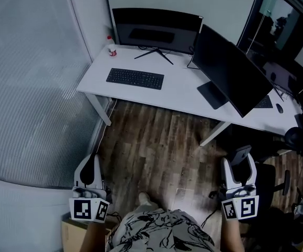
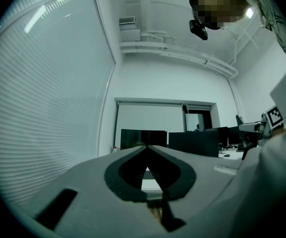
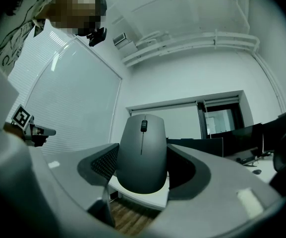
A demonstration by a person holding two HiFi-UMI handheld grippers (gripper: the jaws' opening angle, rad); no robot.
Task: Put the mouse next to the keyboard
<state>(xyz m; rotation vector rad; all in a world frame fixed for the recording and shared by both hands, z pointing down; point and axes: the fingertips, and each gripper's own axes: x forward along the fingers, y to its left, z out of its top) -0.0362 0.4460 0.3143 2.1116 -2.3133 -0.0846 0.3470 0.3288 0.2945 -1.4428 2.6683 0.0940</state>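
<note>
A black keyboard (image 1: 135, 78) lies on the left part of the white desk (image 1: 180, 91), in front of a black monitor (image 1: 156, 31). I stand well back from the desk, over the wooden floor. My right gripper (image 1: 241, 155) is shut on a grey mouse (image 1: 240, 153). In the right gripper view the mouse (image 3: 143, 152) stands upright between the jaws, wheel end up. My left gripper (image 1: 91, 160) hangs low at the left, jaws shut with nothing in them (image 2: 145, 148). Part of the keyboard (image 2: 148, 174) shows through the gap behind the tips.
A second monitor (image 1: 230, 70) stands angled at the desk's right. Beyond it lie another keyboard (image 1: 264, 102) and a small mouse (image 1: 280, 108). A small red-capped cup (image 1: 112, 50) sits at the desk's back left. An office chair (image 1: 269, 185) stands beside my right gripper. A blinds-covered wall (image 1: 30, 83) runs along the left.
</note>
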